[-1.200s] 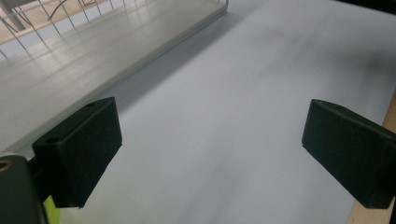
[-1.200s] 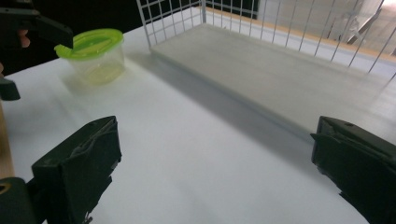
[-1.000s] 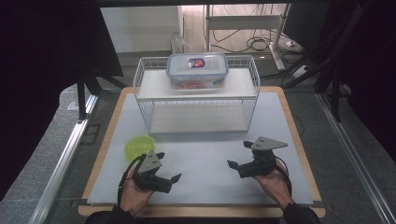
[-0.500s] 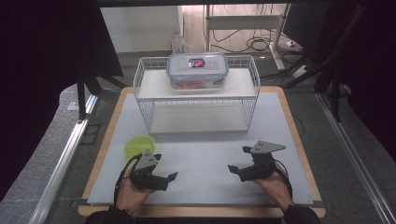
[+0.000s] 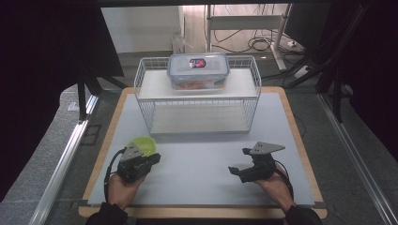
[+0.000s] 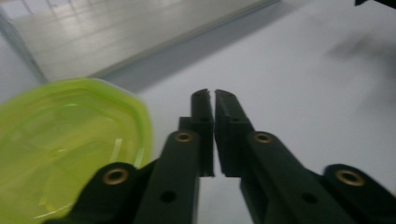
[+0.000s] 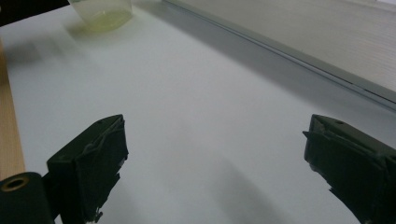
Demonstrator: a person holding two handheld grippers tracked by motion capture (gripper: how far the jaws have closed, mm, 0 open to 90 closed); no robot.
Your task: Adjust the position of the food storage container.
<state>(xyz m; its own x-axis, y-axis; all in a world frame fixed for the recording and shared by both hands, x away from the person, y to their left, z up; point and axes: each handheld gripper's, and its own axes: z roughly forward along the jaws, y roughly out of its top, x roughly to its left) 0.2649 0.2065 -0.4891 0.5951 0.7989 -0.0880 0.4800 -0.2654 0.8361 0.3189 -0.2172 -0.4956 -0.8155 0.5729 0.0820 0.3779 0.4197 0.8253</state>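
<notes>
Your table carries a pale mat with a wooden border. At its far side stands a white wire rack with two levels. On the rack's upper shelf sits a clear lidded container with orange contents; its lid bears a red and dark label, too small for you to read any writing on it.

Near your left side lies the lime-green bowl, translucent and empty, on the mat just in front of the rack's left corner. Your left gripper sits right beside it: in the left gripper view its jaws have just been closing and now stand together with only a sliver between them, nothing caught there, the bowl lying just to their left.

Your right gripper rests low over bare mat, well apart from the bowl, its jaws spread wide and holding nothing.
</notes>
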